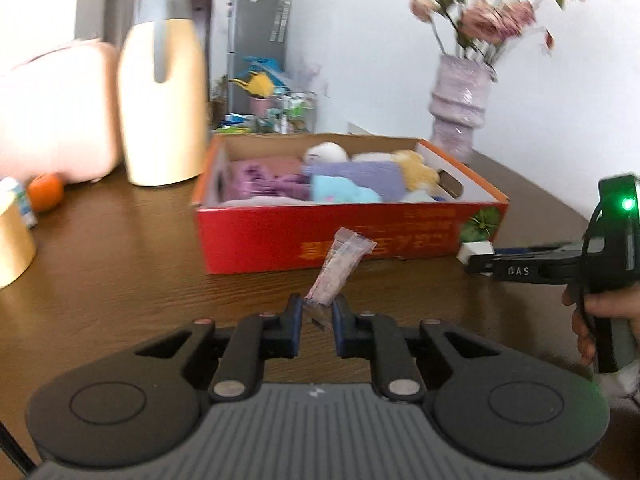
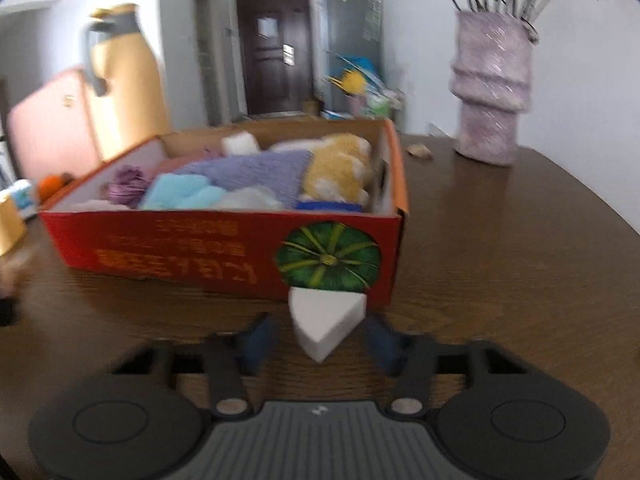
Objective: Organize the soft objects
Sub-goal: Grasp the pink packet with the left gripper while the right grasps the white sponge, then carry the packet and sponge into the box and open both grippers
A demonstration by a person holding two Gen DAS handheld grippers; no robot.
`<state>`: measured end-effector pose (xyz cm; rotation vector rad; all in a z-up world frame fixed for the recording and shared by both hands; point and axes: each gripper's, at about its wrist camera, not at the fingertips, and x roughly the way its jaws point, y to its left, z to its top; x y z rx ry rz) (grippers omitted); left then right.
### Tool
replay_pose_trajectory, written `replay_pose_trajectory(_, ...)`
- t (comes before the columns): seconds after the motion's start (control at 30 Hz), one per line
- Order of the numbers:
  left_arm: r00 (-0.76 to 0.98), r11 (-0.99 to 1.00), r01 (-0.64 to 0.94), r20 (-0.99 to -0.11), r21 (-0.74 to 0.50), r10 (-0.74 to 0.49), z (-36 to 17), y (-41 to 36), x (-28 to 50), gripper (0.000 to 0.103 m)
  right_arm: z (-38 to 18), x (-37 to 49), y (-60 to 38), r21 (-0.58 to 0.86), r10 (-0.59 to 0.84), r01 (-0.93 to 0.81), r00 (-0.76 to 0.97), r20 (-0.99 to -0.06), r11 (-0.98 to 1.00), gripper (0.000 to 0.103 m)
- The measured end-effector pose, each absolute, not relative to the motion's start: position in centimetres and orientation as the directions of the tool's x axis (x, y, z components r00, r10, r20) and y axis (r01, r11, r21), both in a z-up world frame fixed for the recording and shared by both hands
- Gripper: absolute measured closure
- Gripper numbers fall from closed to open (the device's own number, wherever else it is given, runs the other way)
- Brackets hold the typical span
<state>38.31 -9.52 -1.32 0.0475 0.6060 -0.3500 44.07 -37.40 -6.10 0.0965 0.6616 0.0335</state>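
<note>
A red cardboard box [image 1: 320,236] on the brown table holds several soft things: purple cloths, a blue cloth, a yellow plush toy [image 1: 418,172] and a white ball. My left gripper [image 1: 317,312] is shut on a pink plastic packet [image 1: 340,268], held above the table in front of the box. In the right wrist view the box [image 2: 192,248] is close ahead. A white wedge-shaped sponge [image 2: 326,320] sits between the fingers of my right gripper [image 2: 320,338], which stand apart from it. The right gripper [image 1: 476,256] also shows at the box's right corner in the left wrist view.
A cream thermos jug [image 1: 162,88] and a pink case [image 1: 52,116] stand at back left, with an orange [image 1: 45,192] beside them. A gold tin [image 1: 12,240] is at far left. A purple vase of flowers [image 1: 460,100] stands at back right.
</note>
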Motion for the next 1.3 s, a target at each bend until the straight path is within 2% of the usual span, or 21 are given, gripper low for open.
replay_pose_trajectory(0.23,0.794,0.949,0.307,-0.530,-0.076,-0.299,0.1,-6.5,34.9,0.088,-4.8,40.3,-37.0,0.120,0.070,-0.002,0.821,-0.567,0.993,0.079)
replay_pose_trajectory(0.37,0.820,0.946,0.320,-0.484,-0.058,-0.307,1.0,-6.3,30.9,0.088,-2.7,34.3,-35.4,0.104,0.097,-0.050,0.852,-0.515,0.993,0.079)
replay_pose_trajectory(0.57,0.807,0.912,0.378,-0.426,-0.161,-0.409,2.0,-6.1,24.2,0.087,0.1,22.7,-32.9,0.123,0.182,-0.142,0.883,-0.433,0.982,0.079)
replay_pose_trajectory(0.77,0.814,0.903,0.400,-0.394,-0.155,-0.428,3.4,-6.2,20.4,0.087,1.6,17.4,-31.4,0.097,0.206,-0.183,0.898,-0.389,0.978,0.079)
replay_pose_trajectory(1.07,0.835,0.917,0.372,-0.378,-0.145,-0.399,4.2,-5.7,21.8,0.087,2.7,18.8,-30.8,0.150,0.282,-0.243,0.889,-0.362,0.958,0.079)
replay_pose_trajectory(1.3,0.835,0.923,0.362,-0.396,-0.128,-0.382,7.3,-5.8,33.1,0.087,6.4,30.2,-30.8,0.247,0.414,-0.344,0.845,-0.339,0.906,0.078)
